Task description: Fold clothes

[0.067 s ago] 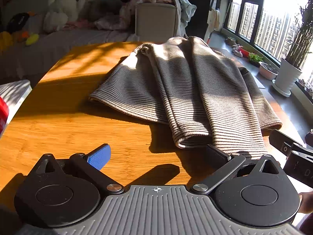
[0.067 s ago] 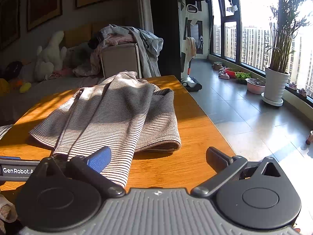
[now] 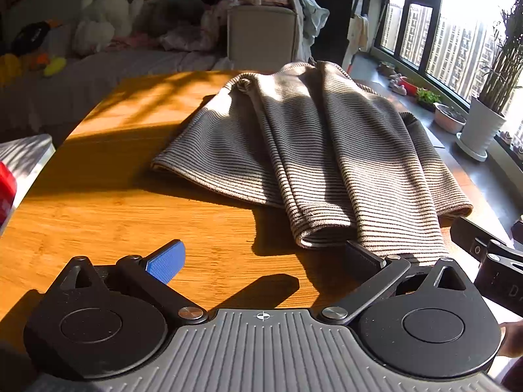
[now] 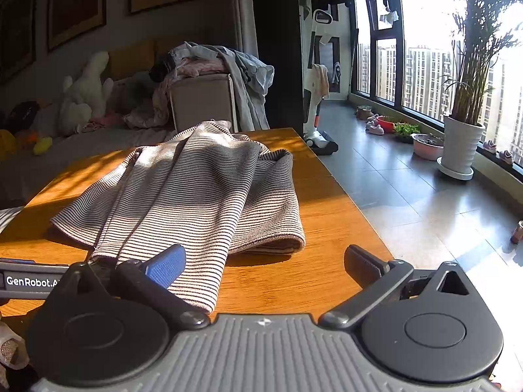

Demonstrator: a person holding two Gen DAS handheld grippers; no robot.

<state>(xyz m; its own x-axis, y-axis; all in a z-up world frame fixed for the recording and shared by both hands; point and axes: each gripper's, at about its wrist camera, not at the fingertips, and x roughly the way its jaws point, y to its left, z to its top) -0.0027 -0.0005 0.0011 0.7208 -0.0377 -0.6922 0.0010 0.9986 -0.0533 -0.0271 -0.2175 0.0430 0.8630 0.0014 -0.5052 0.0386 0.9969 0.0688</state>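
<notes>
A beige garment with thin dark stripes (image 3: 327, 150) lies partly folded on the wooden table (image 3: 130, 202), its long folds running toward me. It also shows in the right wrist view (image 4: 196, 189). My left gripper (image 3: 264, 261) is open and empty, just short of the garment's near hem; its right finger sits at the hem's edge. My right gripper (image 4: 264, 263) is open and empty, its blue-padded left finger (image 4: 165, 266) over the garment's near corner. The right gripper's body shows at the right edge of the left wrist view (image 3: 490, 254).
The table's right edge (image 4: 343, 189) drops to a tiled floor with a potted plant (image 4: 461, 143) and bowls by the window. A box piled with clothes (image 4: 202, 98) and a bed with plush toys (image 3: 104, 16) lie behind the table. A red object (image 3: 6, 189) sits at far left.
</notes>
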